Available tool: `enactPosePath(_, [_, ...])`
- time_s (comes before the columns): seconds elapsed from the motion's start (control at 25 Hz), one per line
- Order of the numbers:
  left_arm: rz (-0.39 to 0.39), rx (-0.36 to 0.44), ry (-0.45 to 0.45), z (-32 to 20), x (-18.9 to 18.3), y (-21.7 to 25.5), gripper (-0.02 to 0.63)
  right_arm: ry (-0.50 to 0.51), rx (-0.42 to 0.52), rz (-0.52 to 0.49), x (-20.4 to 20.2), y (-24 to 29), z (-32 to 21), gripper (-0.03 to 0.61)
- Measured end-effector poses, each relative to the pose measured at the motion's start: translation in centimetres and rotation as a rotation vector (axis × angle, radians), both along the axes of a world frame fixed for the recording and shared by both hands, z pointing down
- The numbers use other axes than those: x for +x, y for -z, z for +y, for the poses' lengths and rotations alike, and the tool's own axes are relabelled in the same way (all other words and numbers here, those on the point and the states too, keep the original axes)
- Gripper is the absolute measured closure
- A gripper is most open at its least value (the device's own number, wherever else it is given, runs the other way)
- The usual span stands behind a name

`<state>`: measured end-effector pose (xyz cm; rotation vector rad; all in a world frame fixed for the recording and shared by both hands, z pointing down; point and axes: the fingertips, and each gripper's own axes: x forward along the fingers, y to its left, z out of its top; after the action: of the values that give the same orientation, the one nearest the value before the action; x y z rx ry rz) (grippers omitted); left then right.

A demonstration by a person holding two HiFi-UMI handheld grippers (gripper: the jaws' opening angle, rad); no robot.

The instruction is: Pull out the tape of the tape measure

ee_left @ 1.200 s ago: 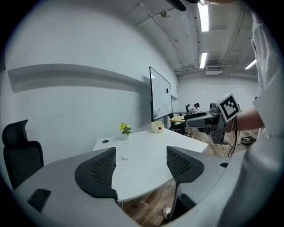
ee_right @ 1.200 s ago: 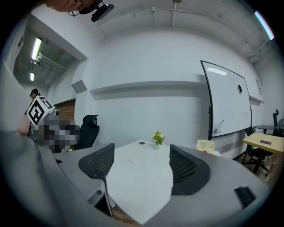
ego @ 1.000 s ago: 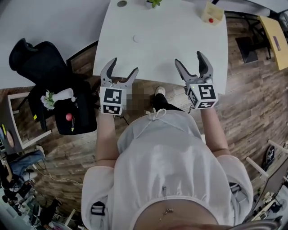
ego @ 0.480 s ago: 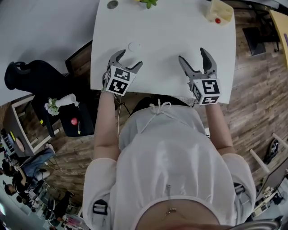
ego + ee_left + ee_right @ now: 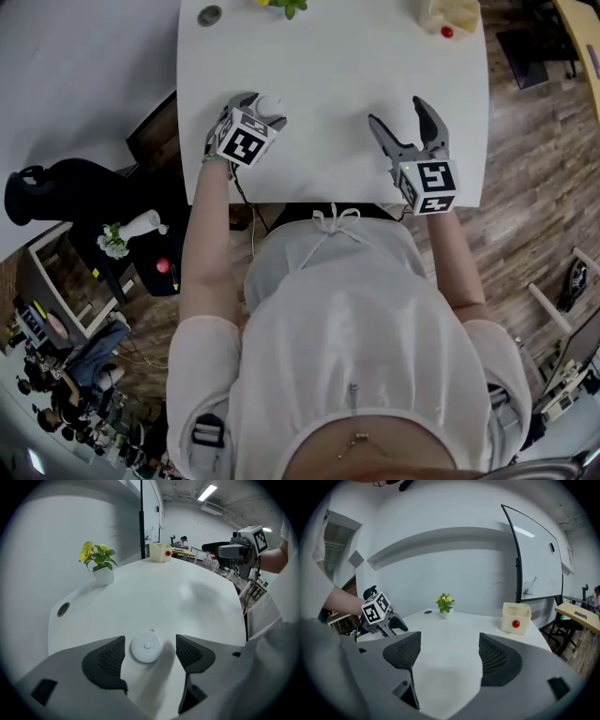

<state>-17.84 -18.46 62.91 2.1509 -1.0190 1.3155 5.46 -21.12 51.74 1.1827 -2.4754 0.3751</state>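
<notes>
A small round white tape measure [image 5: 271,103] lies flat on the white table [image 5: 337,66] near its front left part. My left gripper [image 5: 263,109] is open and lowered around it. In the left gripper view the tape measure [image 5: 146,648] sits between the two dark pads, with gaps on both sides and no tape showing. My right gripper [image 5: 397,112] is open and empty, hovering over the table's front right part. The right gripper [image 5: 450,644] view shows only bare tabletop between its jaws, and the left gripper [image 5: 379,613] at the left.
At the table's back stand a potted yellow-flowered plant [image 5: 103,569] and a cream box with a red button [image 5: 448,17]. A round cable hole [image 5: 209,15] is at the back left corner. A black chair [image 5: 56,187] with small items stands left of the table.
Both grippers moved forward from the table's front edge to over its top. The left gripper came down around the tape measure. The right stayed open.
</notes>
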Motion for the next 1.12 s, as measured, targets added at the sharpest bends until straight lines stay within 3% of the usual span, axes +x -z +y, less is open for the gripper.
enactPosePath(0.28, [0.039,-0.081,-0.083,-0.6,0.4,-1.3,0.265,-0.030,-0.015,0.004,-1.1,0.2,-0.9,0.195])
enactPosePath(0.48, [0.047,-0.075,-0.097,-0.6,0.5,-1.0,0.294,-0.039,-0.020,0.012,-1.9,0.3,-0.7,0.198])
enactPosePath(0.64, [0.027,-0.072,-0.116,-0.2,0.5,-0.7,0.382,-0.055,-0.016,0.011,-2.3,1.0,-0.8,0.208])
enactPosePath(0.92, [0.014,-0.068,-0.139,-0.2,0.3,-0.6,0.387,-0.053,0.005,0.026,-3.4,2.0,-0.7,0.220])
enactPosePath(1.12, [0.002,-0.037,-0.207,0.5,0.9,0.7,0.387,-0.005,-0.015,0.036,-4.0,2.2,-0.4,0.222])
